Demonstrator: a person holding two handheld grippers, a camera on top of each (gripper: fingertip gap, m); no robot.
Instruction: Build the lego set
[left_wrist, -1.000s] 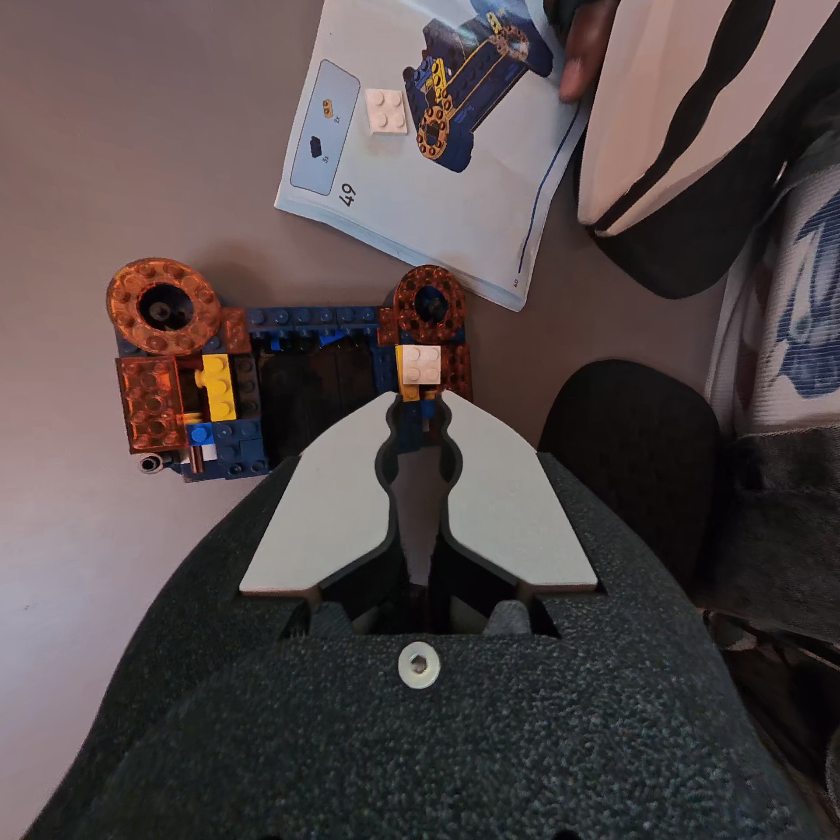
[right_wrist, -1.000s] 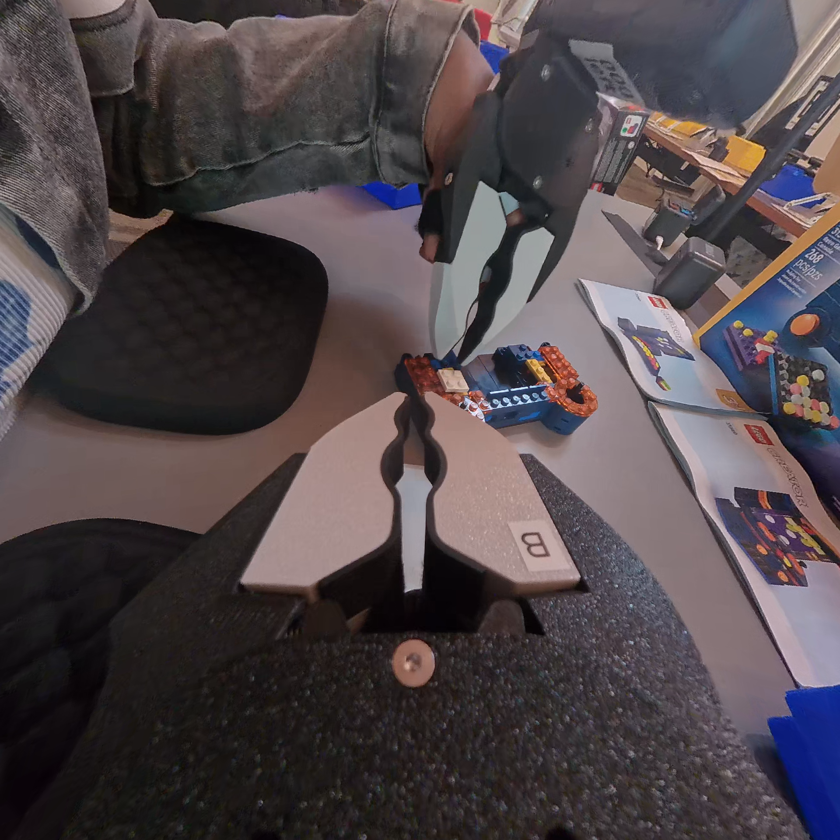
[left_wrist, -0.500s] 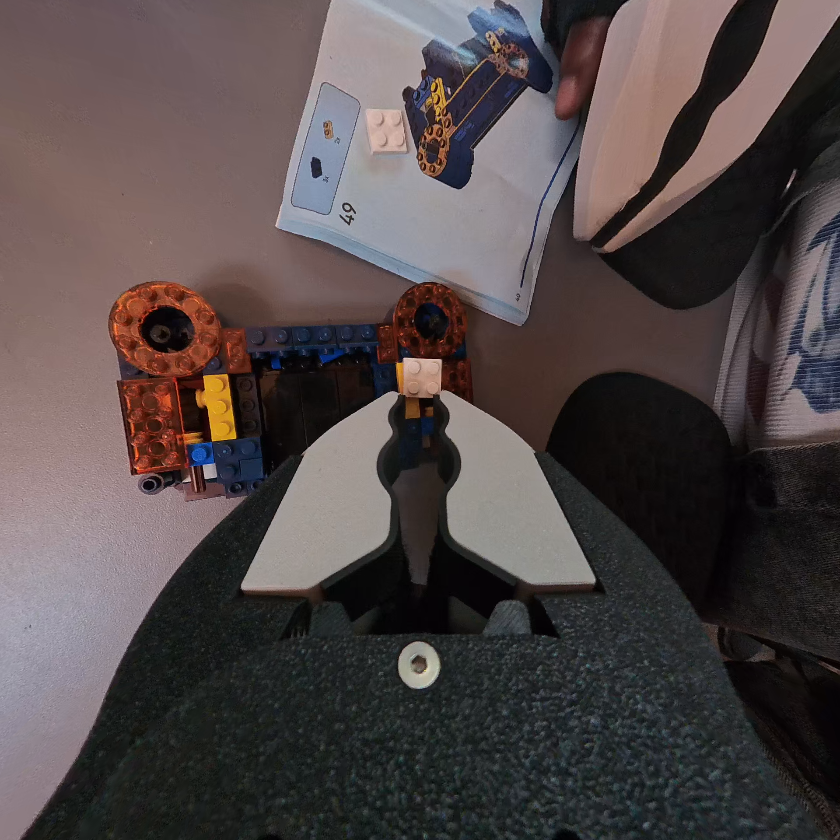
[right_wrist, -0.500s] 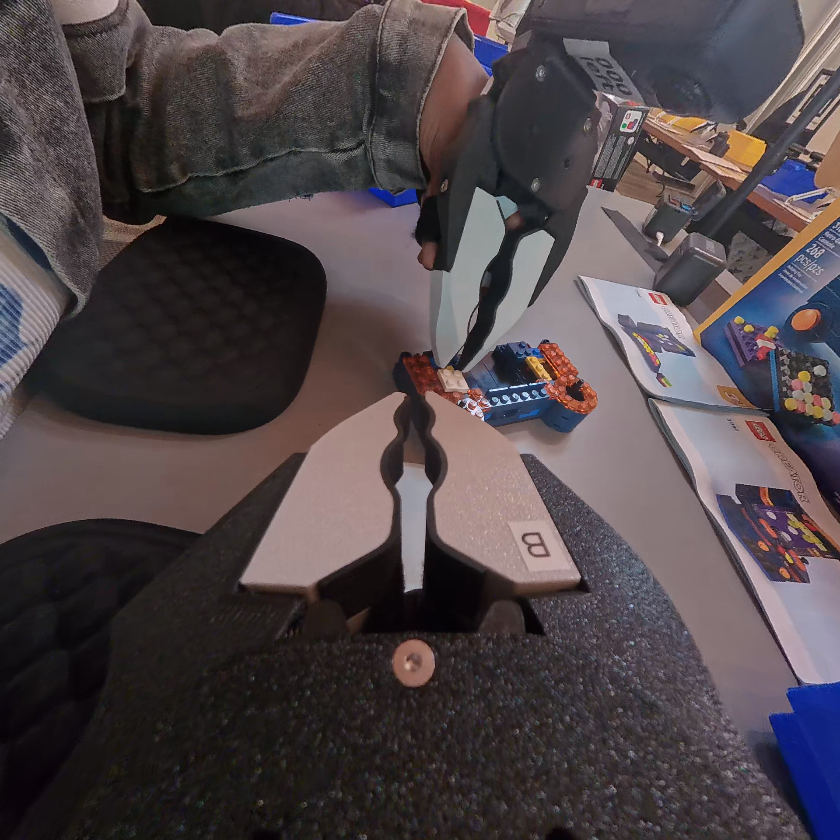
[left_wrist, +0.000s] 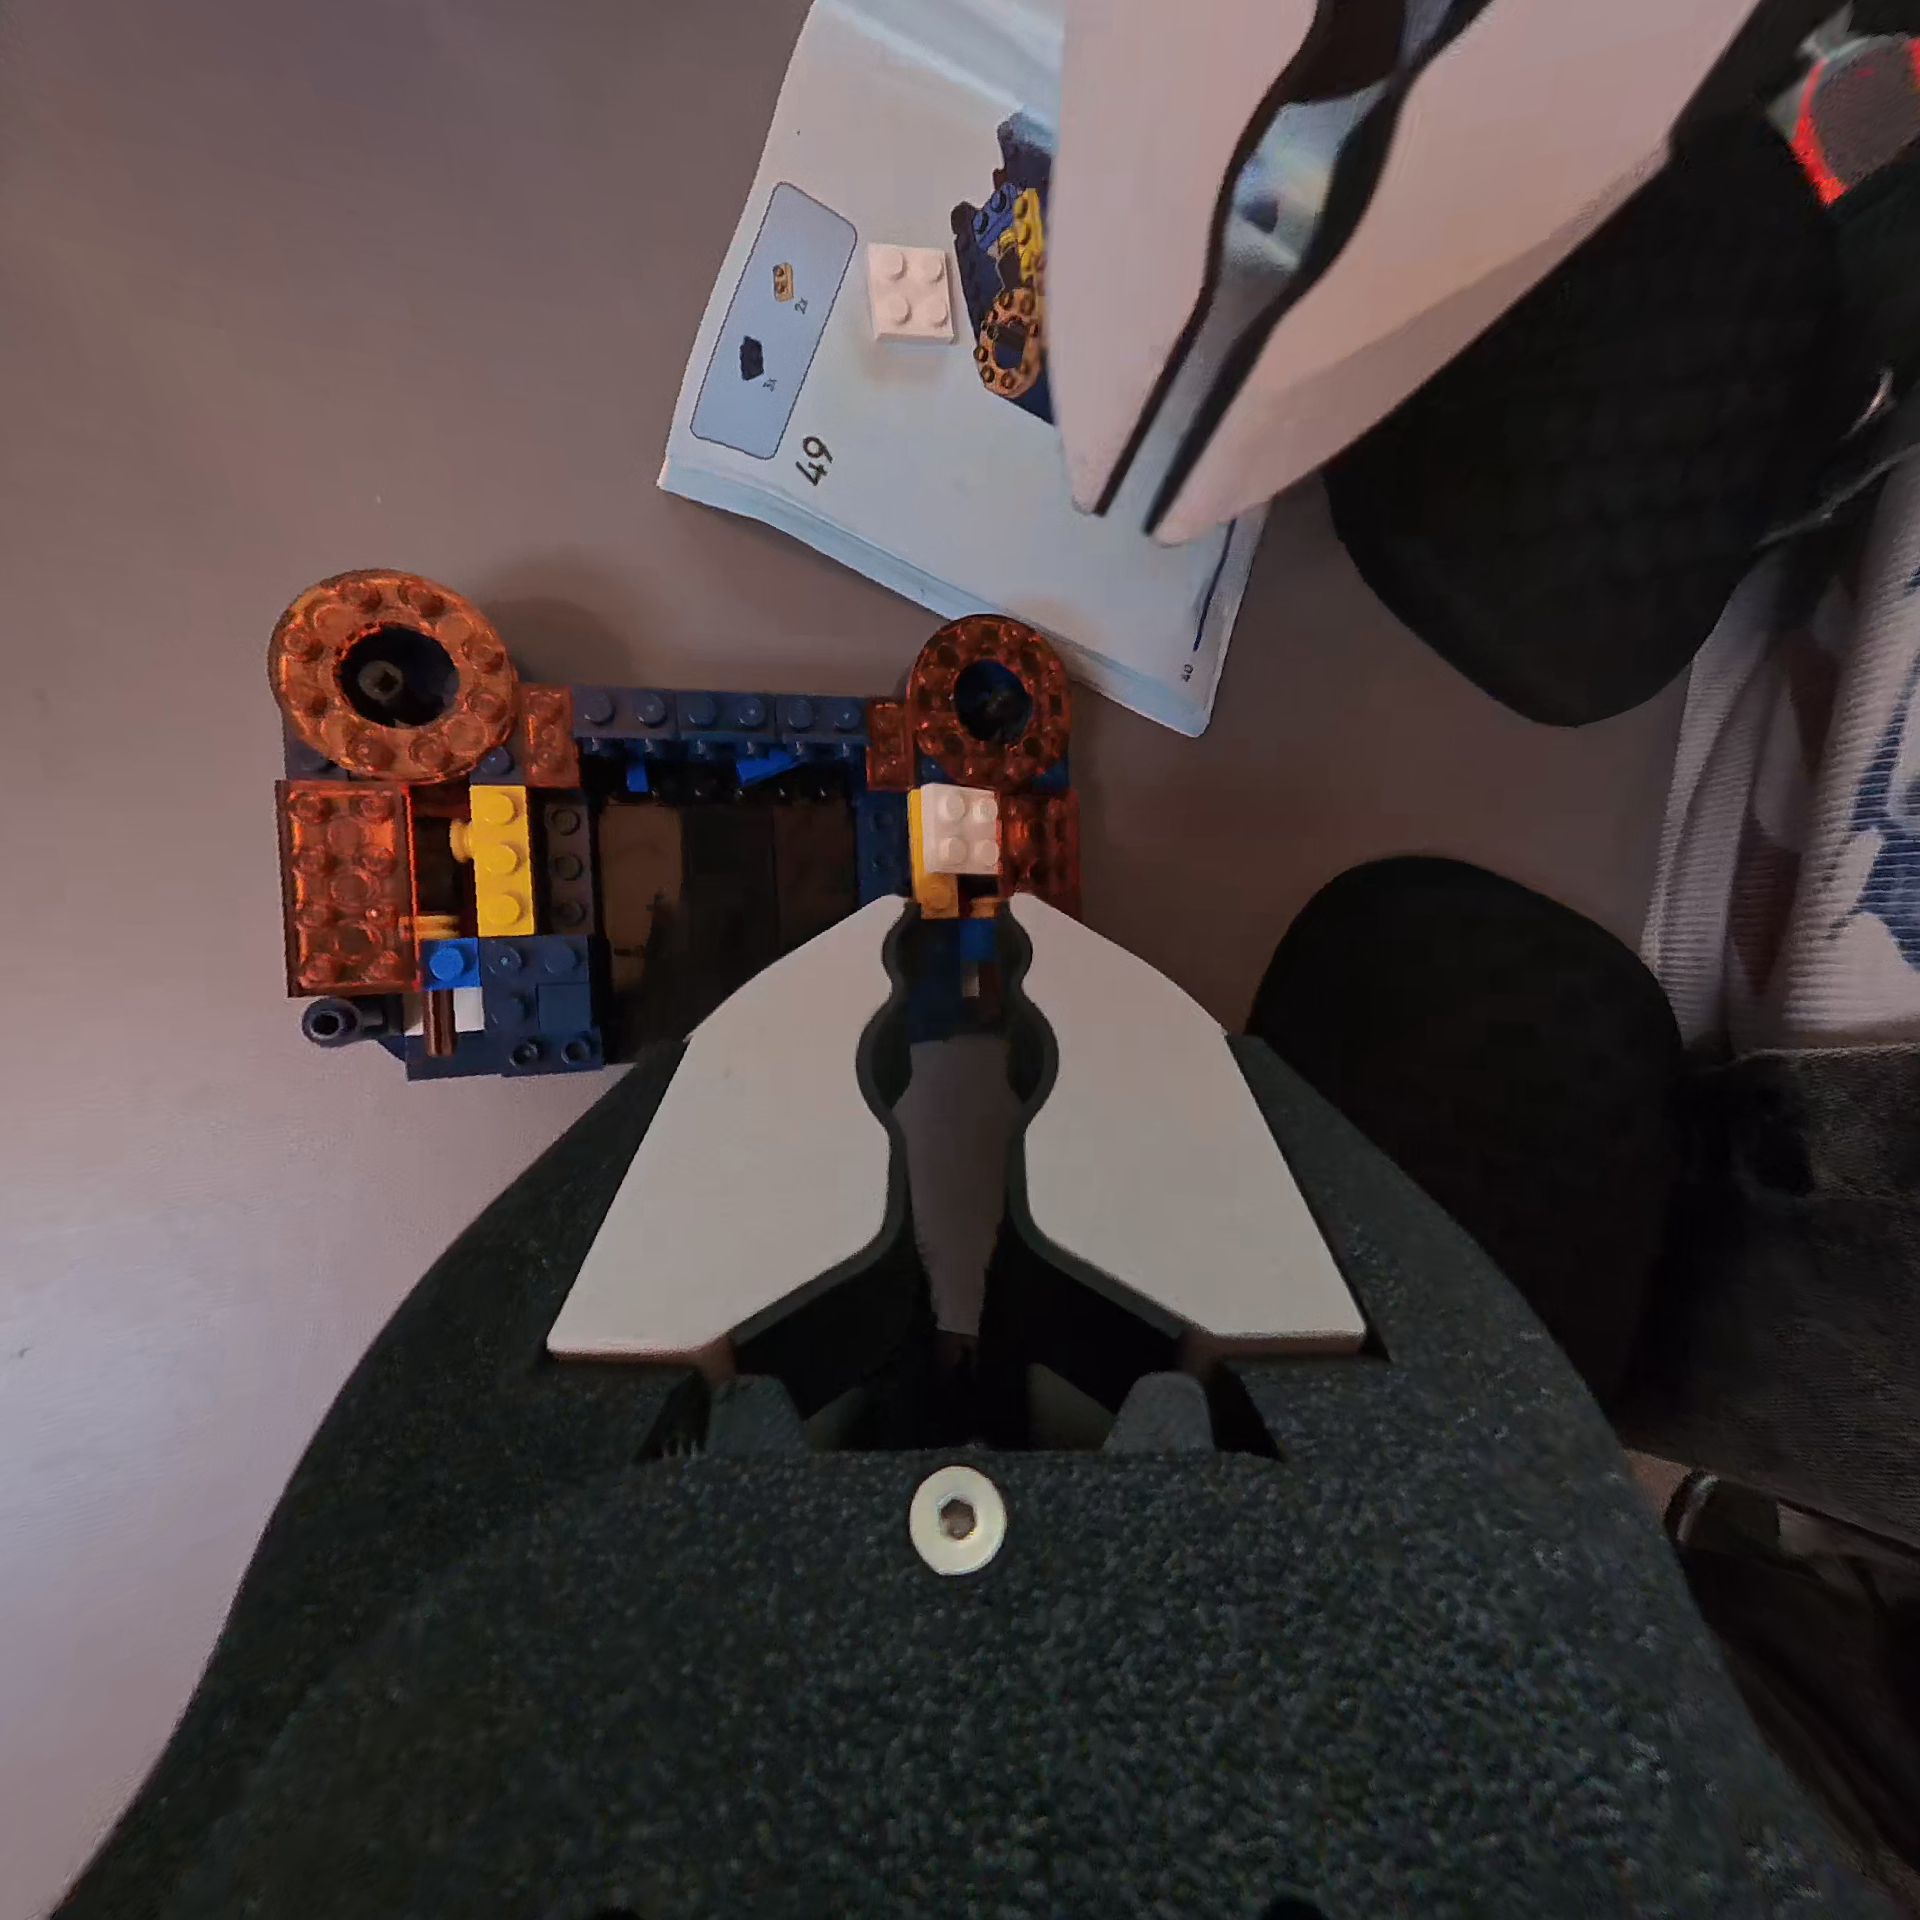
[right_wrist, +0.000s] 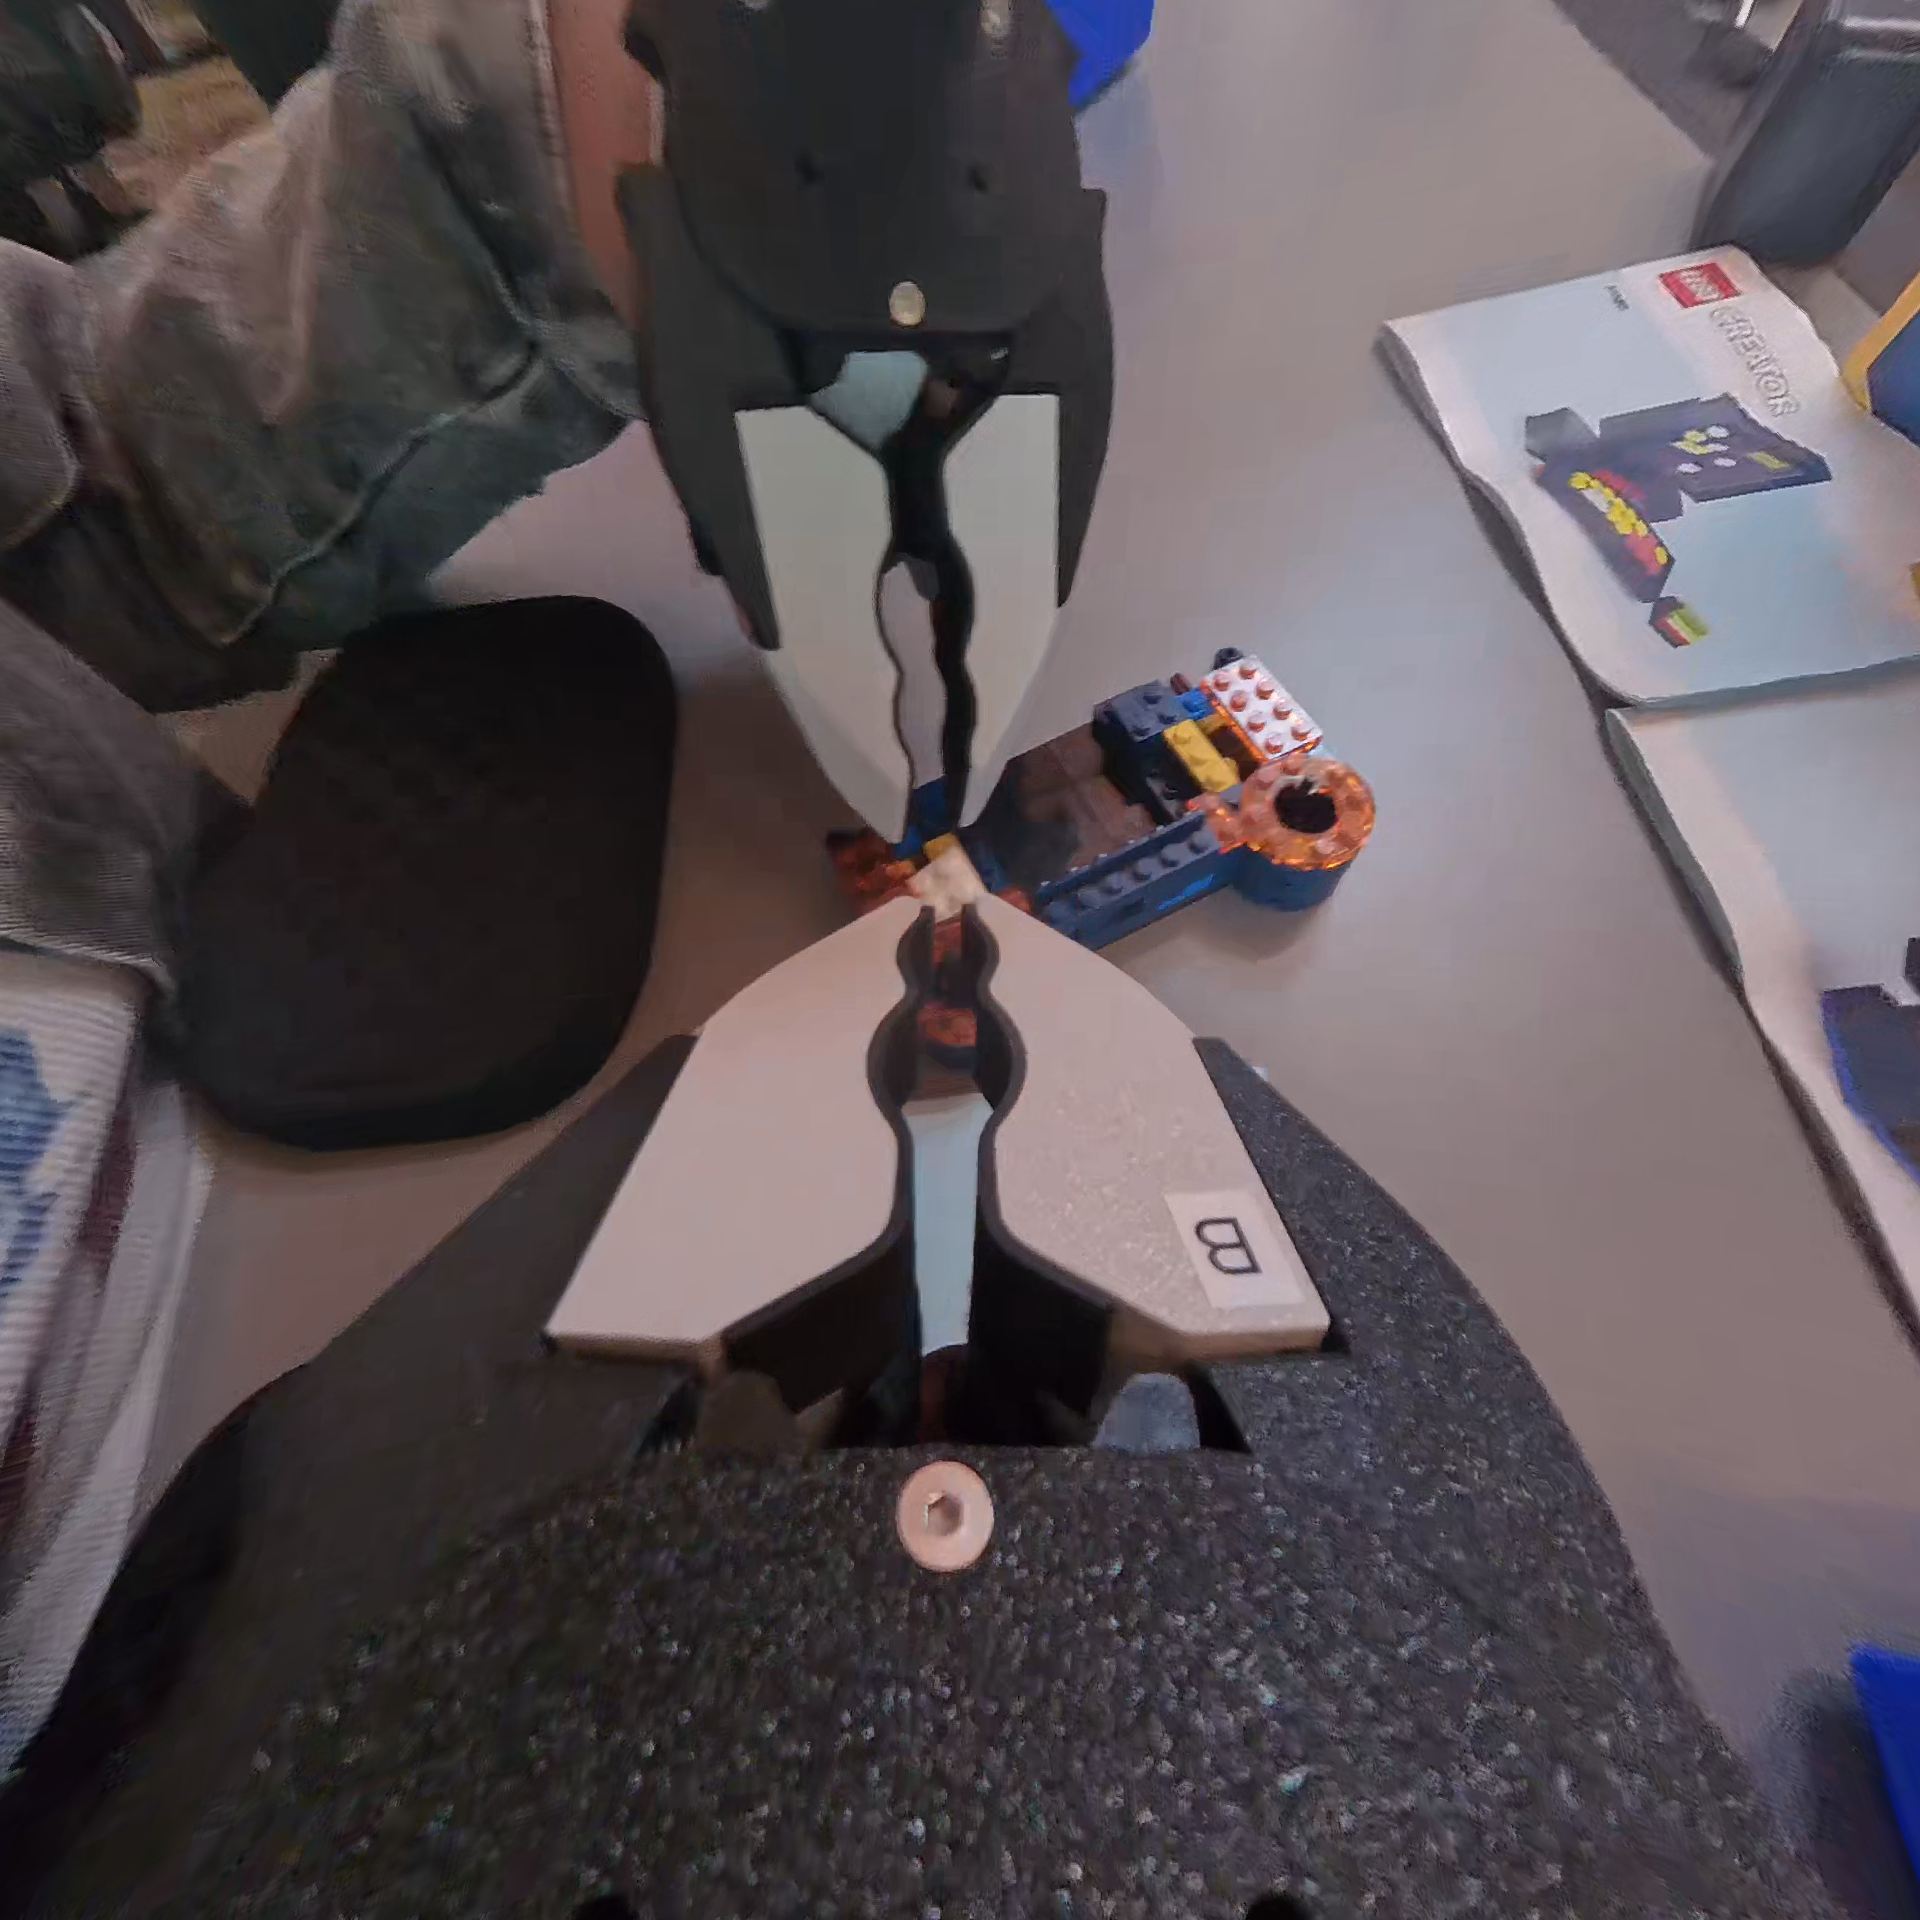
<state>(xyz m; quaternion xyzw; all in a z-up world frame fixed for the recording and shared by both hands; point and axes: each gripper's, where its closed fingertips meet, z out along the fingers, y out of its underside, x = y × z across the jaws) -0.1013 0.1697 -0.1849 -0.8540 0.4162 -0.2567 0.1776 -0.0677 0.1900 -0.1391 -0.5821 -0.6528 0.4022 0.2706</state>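
Note:
A dark blue brick model (left_wrist: 717, 715) with two clear orange rings (left_wrist: 393, 673) lies on the grey table. A white two-by-two brick (left_wrist: 961, 826) sits on its right end, below the smaller ring (left_wrist: 987, 698). My left gripper (left_wrist: 956, 909) comes down on that end and is shut on the model's blue and yellow edge; the right wrist view shows it (right_wrist: 932, 821) pinching there. My right gripper (right_wrist: 943, 914) is shut and hovers just short of the white brick (right_wrist: 948, 881). It also shows in the left wrist view (left_wrist: 1127, 514), with nothing visible between its fingertips.
An open instruction booklet (left_wrist: 935, 499) lies behind the model with a loose white two-by-two plate (left_wrist: 912, 294) on it. Black pads (right_wrist: 436, 862) lie to the left. More booklets (right_wrist: 1662, 447) lie to the right. A person's grey sleeve (right_wrist: 312, 364) reaches in behind the left gripper. There is about 7 cm between the tips of the two grippers.
My right gripper has moved forward and turned toward the model, its tips now close to the white brick. It stays shut. My left gripper keeps its hold on the model's end.

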